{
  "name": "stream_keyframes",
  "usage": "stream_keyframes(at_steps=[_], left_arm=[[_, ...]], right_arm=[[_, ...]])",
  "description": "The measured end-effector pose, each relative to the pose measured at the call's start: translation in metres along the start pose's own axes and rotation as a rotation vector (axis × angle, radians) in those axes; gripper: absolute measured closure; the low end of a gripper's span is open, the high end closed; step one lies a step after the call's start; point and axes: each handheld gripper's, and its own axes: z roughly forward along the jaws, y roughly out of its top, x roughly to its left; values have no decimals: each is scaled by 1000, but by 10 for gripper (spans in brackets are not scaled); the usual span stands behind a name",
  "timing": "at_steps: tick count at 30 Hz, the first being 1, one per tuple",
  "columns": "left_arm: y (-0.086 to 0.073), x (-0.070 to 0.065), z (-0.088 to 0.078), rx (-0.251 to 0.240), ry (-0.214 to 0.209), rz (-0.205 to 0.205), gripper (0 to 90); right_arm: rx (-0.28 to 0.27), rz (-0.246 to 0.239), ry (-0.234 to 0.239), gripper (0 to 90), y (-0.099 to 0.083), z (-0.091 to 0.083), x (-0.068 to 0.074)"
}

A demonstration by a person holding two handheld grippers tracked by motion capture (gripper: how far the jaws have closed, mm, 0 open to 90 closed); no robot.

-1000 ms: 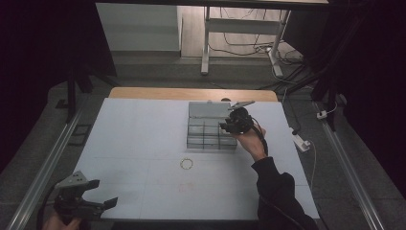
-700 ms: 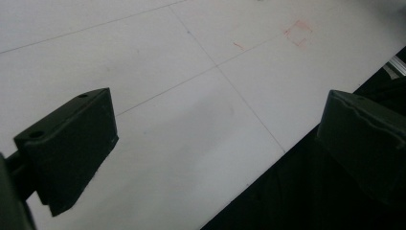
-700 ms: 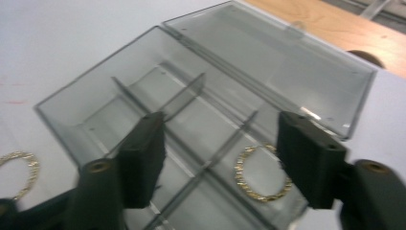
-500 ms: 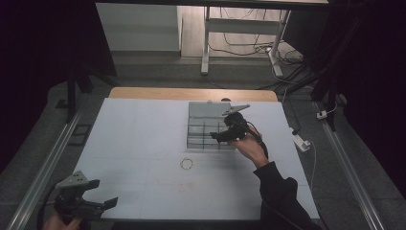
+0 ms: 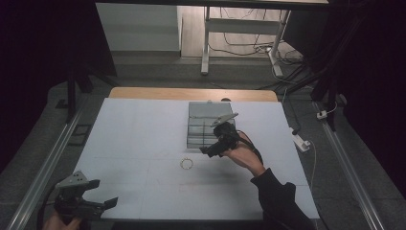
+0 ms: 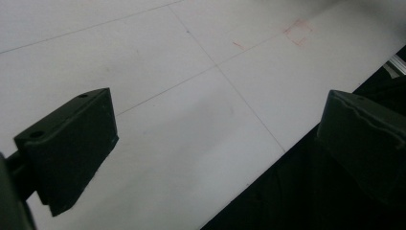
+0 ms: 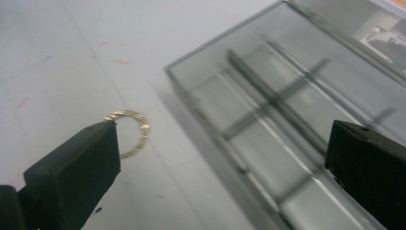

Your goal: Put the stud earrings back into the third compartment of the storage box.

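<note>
A thin gold ring (image 5: 187, 164) lies flat on the white table, just in front of a clear compartment box (image 5: 206, 125). My right gripper (image 5: 208, 150) hovers over the box's near edge and points toward the ring. Its jaws have just been opening and now stand wide with nothing between them. In the right gripper view (image 7: 225, 127) the ring (image 7: 131, 134) sits beside the left jaw, with the box (image 7: 287, 120) to the right. My left gripper (image 5: 105, 192) rests at the table's near left corner, open and empty, and looks across bare table (image 6: 215, 105).
The white table top (image 5: 139, 129) has faint pencil lines and red marks. Its near edge (image 6: 268, 167) runs just beside the left gripper. A power strip (image 5: 301, 141) and cable lie off the right side. A sleeved forearm (image 5: 277, 196) reaches in from the bottom right.
The right gripper has moved from above the box toward the near side and the ring, and its jaws have spread wide. The left gripper has stayed put.
</note>
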Motion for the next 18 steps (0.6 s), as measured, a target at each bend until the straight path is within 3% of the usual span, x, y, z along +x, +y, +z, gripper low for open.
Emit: stream_keyframes(at_steps=[3, 5, 18], left_arm=[[0, 0, 0, 1, 0, 0, 0], [0, 0, 0, 0, -1, 1, 0], [0, 0, 0, 2, 0, 4, 1]], right_arm=[[2, -13, 18, 0, 2, 4, 10], [5, -36, 54, 0, 4, 11, 27], [78, -84, 123, 0, 1, 48, 73]])
